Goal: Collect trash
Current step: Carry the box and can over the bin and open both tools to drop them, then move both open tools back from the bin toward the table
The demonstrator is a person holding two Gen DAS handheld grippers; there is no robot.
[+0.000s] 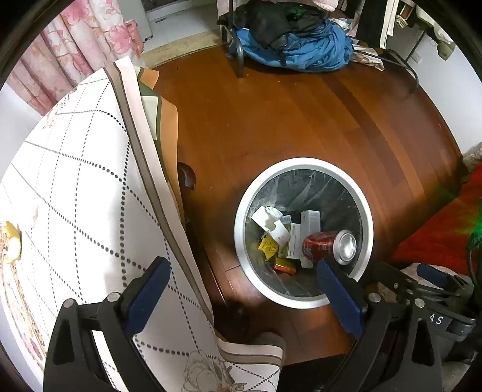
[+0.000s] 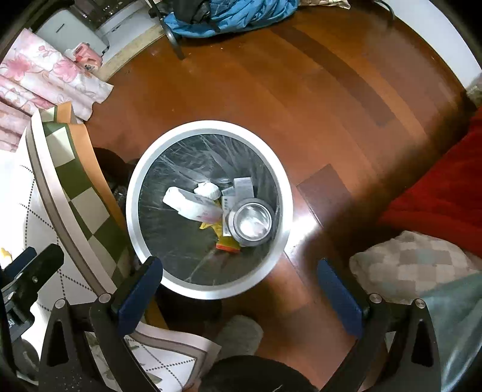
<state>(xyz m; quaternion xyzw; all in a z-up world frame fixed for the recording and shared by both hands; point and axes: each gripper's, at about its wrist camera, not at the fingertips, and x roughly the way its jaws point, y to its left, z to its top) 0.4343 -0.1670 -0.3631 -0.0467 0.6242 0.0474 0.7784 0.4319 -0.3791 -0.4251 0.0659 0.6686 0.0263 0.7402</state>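
Observation:
A round bin with a white rim (image 1: 301,161) (image 2: 208,125) and a clear liner stands on the wooden floor. Inside lie a red soda can (image 1: 330,245) (image 2: 251,223), white cartons (image 1: 271,224) (image 2: 192,205), a yellow wrapper (image 1: 268,247) (image 2: 226,239) and other packets. My left gripper (image 1: 244,292) is open and empty, over the table's edge and left of the bin. My right gripper (image 2: 241,298) is open and empty, above the bin's near rim. The right gripper also shows at the left wrist view's right edge (image 1: 433,276).
A table with a white dotted-check cloth (image 1: 75,196) (image 2: 18,193) stands to the left. A yellow scrap (image 1: 12,241) lies on it. A chair with blue and black clothes (image 1: 295,45) (image 2: 229,15) stands far back. A red blanket (image 2: 436,193) and a pillow (image 2: 412,262) lie to the right.

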